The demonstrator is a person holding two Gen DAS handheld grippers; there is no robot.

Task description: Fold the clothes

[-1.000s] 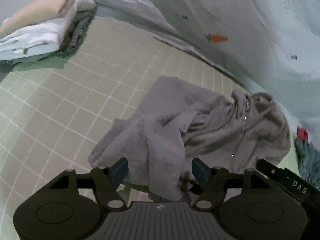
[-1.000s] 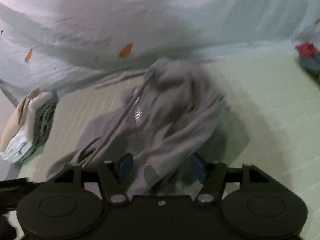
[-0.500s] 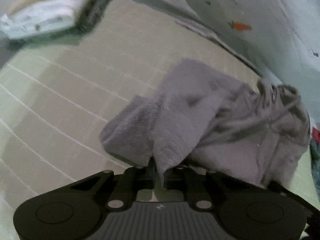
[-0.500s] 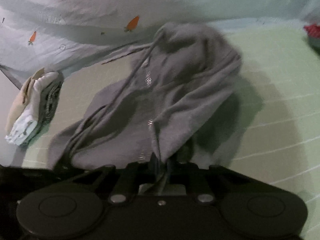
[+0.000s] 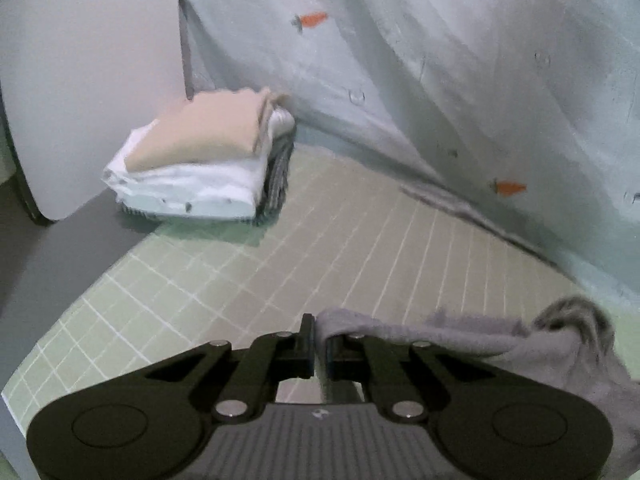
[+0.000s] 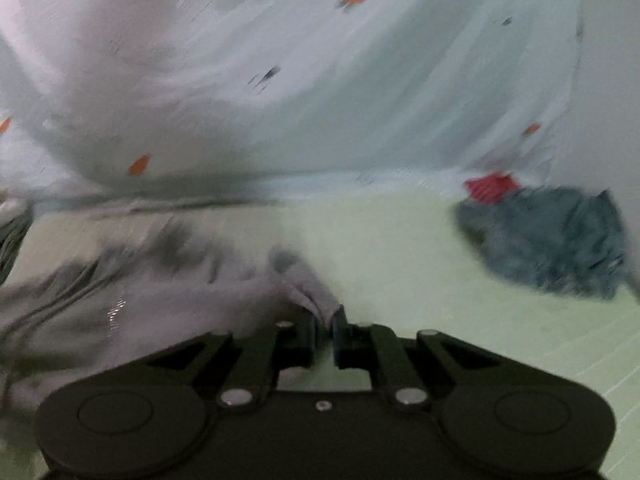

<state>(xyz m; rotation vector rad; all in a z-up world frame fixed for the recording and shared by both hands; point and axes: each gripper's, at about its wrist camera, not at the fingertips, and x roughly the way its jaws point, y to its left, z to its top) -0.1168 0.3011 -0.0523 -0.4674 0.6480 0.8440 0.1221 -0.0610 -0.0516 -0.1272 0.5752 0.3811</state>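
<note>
A grey zip-up sweatshirt (image 5: pixel 500 340) is stretched between both grippers above the green checked mat (image 5: pixel 280 272). My left gripper (image 5: pixel 319 332) is shut on one edge of it, and the cloth trails off to the right in the left wrist view. In the right wrist view my right gripper (image 6: pixel 325 324) is shut on another edge of the grey sweatshirt (image 6: pixel 140 304), which spreads leftward, blurred, with its zipper glinting. Most of the garment's shape is hidden below the gripper bodies.
A stack of folded clothes (image 5: pixel 200 160), beige on white on grey, sits at the mat's far left corner. A dark blue-grey garment (image 6: pixel 552 240) with something red (image 6: pixel 490 186) lies at the far right. A pale carrot-print sheet (image 5: pixel 440 60) hangs behind.
Both grippers went from open around the crumpled sweatshirt to shut on its edges, then lifted and drew apart, pulling the cloth out of its heap.
</note>
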